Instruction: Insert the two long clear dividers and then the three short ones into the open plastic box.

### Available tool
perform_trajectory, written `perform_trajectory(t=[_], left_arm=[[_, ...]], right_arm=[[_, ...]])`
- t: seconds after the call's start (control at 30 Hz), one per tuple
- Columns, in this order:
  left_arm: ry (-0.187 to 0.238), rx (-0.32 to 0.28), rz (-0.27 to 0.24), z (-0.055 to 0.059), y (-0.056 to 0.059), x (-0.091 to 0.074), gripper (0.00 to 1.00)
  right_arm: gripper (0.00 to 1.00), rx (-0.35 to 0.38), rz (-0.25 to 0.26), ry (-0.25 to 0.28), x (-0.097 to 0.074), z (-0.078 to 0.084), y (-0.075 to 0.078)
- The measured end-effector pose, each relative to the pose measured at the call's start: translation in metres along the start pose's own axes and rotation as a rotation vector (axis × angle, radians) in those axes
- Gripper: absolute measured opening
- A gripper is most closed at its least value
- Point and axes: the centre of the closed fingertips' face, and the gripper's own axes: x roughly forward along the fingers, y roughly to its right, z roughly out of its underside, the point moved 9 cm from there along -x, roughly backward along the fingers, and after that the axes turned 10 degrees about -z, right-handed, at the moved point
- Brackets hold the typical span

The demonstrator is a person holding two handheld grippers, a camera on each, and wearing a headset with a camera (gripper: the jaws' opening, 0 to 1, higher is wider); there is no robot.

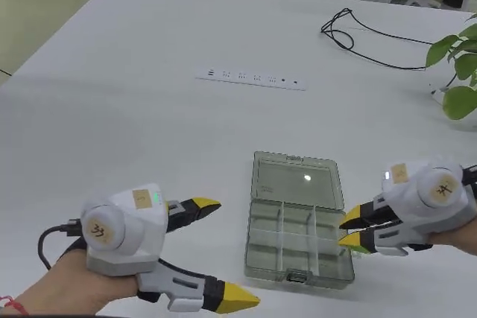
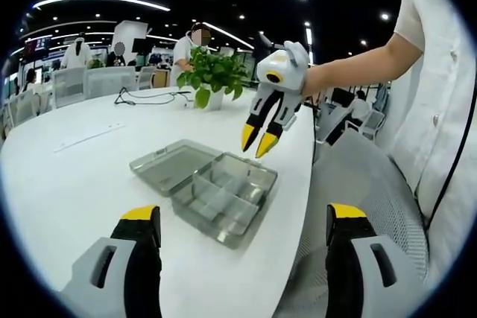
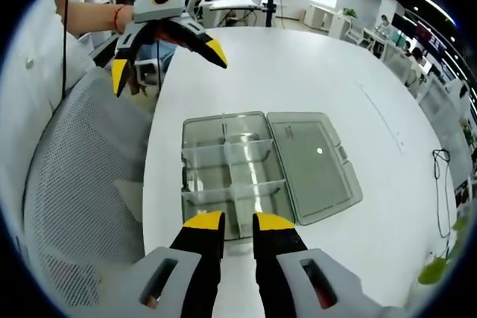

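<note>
The clear plastic box [image 1: 298, 278] lies open on the white table, its lid [image 1: 297, 180] folded flat on the far side. Clear dividers [image 1: 280, 227] stand inside and split it into several compartments. My right gripper [image 1: 349, 229] hovers at the box's right edge, its jaws a narrow gap apart with nothing between them. My left gripper [image 1: 222, 251] is held left of the box, wide open and empty. In the right gripper view the box [image 3: 185, 176] sits just beyond my right gripper [image 3: 238, 221], with my left gripper [image 3: 168, 66] beyond it. The left gripper [image 2: 243, 214] view faces the box [image 2: 216, 232] and my right gripper [image 2: 257, 141].
A white power strip [image 1: 251, 78] lies mid-table, and a black cable [image 1: 365, 35] loops at the far right. A potted plant [image 1: 458, 72] stands at the right edge. A mesh chair [image 3: 82, 206] is near the table's edge. People stand in the background.
</note>
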Motion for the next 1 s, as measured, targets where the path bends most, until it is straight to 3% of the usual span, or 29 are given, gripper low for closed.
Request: perform_trajectory(t=[0.5,0.67,1.0], left_arm=[[-0.024,0.002,-0.013,0.001,-0.003,-0.006,1.0],[-0.031,0.005,-0.019,0.006,-0.008,-0.008,1.0],[-0.053,0.01,-0.024,0.009,-0.005,-0.008,1.0]], right_arm=[[0.35,0.122,0.119,0.14,-0.036,0.033,-0.023],[0.43,0.156,0.151,0.178,-0.041,0.048,-0.031],[0.64,0.227,0.216,0.248,-0.045,0.08,-0.044]])
